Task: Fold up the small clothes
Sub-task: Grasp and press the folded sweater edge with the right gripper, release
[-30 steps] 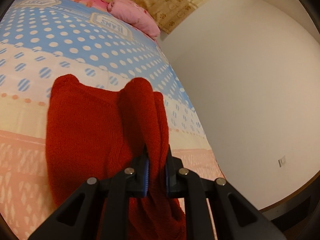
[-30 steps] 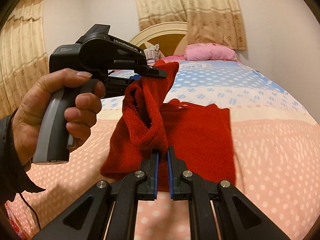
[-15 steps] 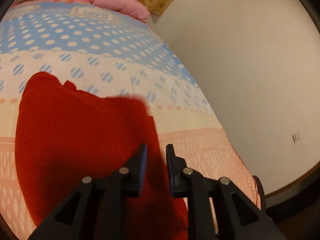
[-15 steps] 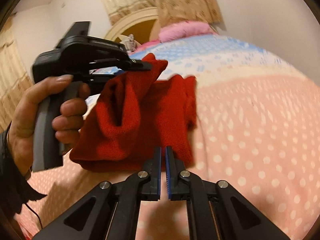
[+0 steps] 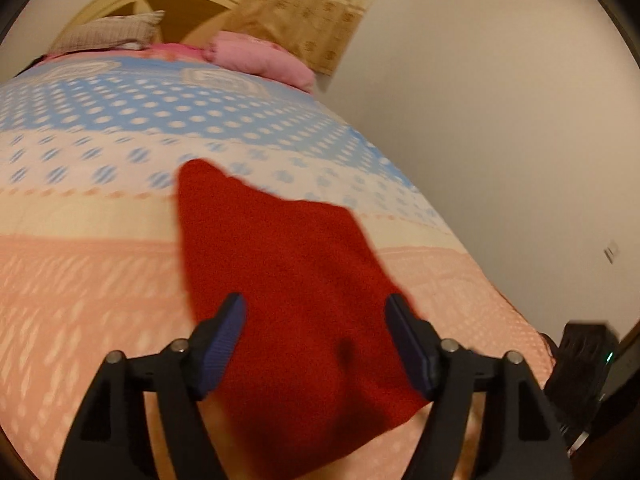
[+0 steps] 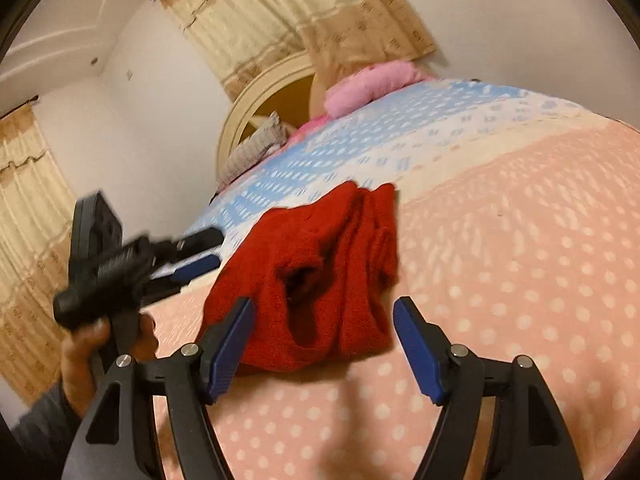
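A small red knitted garment [image 5: 292, 280] lies folded on the bedspread [image 5: 88, 280]. In the right wrist view the same garment [image 6: 320, 276] shows a rumpled top layer with a dark fold opening. My left gripper [image 5: 316, 312] hovers just above its near part, jaws opening wide, pads not touching the cloth. My right gripper [image 6: 324, 320] stands over the garment's near edge, jaws also opening, nothing pressed between the pads. The left gripper [image 6: 188, 256] appears at the left of the right wrist view, held by a hand [image 6: 92, 344].
The bed carries a pink pillow [image 5: 260, 56] and a striped pillow [image 5: 108, 32] by the cream headboard [image 6: 256, 108]. A white wall [image 5: 500, 140] runs along the bed's right side. A dark object [image 5: 580, 356] sits low at the right. Curtains [image 6: 304, 12] hang behind.
Both grippers let go of the red garment and spread their jaws. The lifted fold dropped flat onto the rest of the garment. Both views swung and drew back slightly.
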